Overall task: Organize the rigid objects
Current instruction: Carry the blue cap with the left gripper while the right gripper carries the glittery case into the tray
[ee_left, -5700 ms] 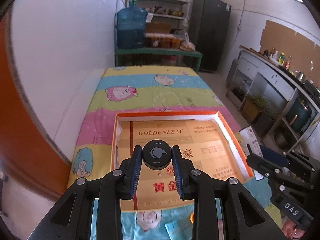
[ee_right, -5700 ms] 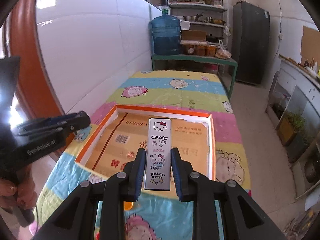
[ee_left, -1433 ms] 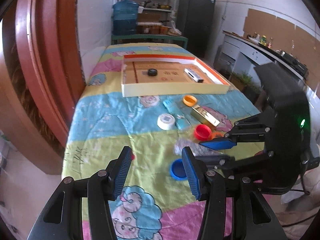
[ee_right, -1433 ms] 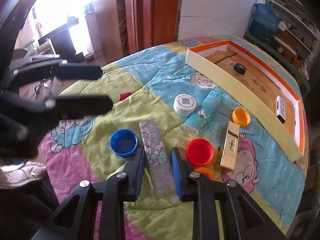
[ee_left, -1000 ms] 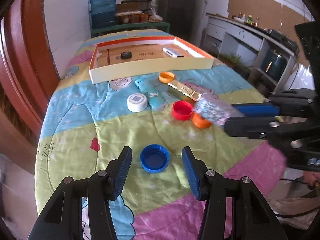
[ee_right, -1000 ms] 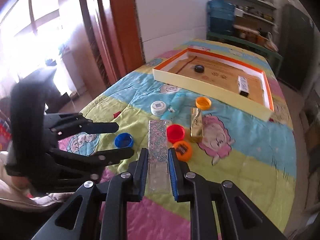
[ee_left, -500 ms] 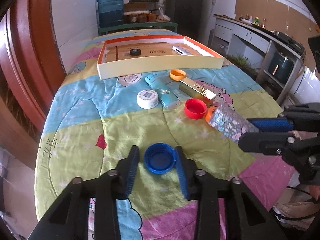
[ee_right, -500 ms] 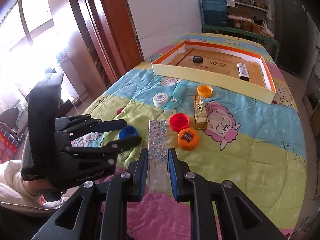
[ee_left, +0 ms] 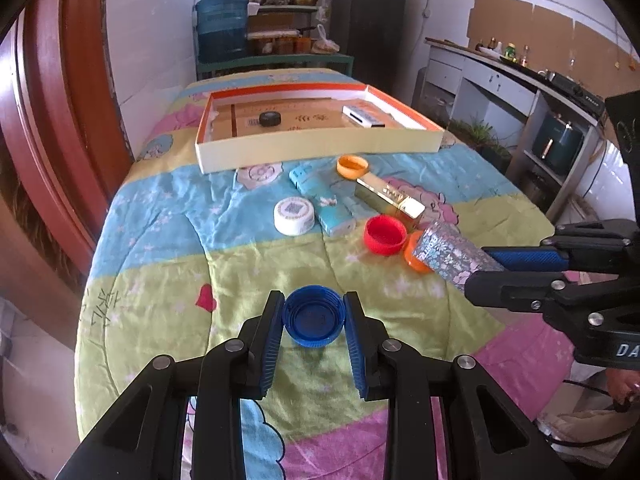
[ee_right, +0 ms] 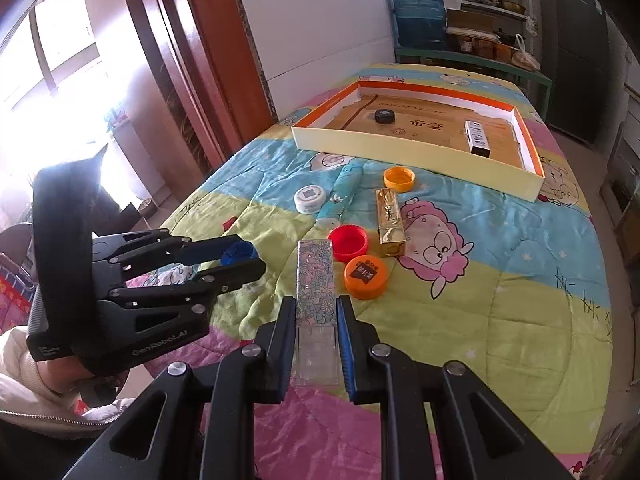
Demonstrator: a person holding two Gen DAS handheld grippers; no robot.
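Jaws of the left gripper (ee_left: 313,320) are closing on the blue cap (ee_left: 313,316), pads touching its rim, down on the quilt well short of the tray (ee_left: 320,148). Right gripper (ee_right: 317,320) is clamped tight on a floral box (ee_right: 316,284), raised over the quilt. Judging by this, the pickup step is under way; next both likely carry forward to the tray, which already holds a black cap and a small box. Tray lining reads "GOLDENLEAF"; left gripper's body in the right view reads "GenRobot.AI".

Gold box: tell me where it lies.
In the right wrist view the gold box lies on the quilt, between the orange cap and the red cap.
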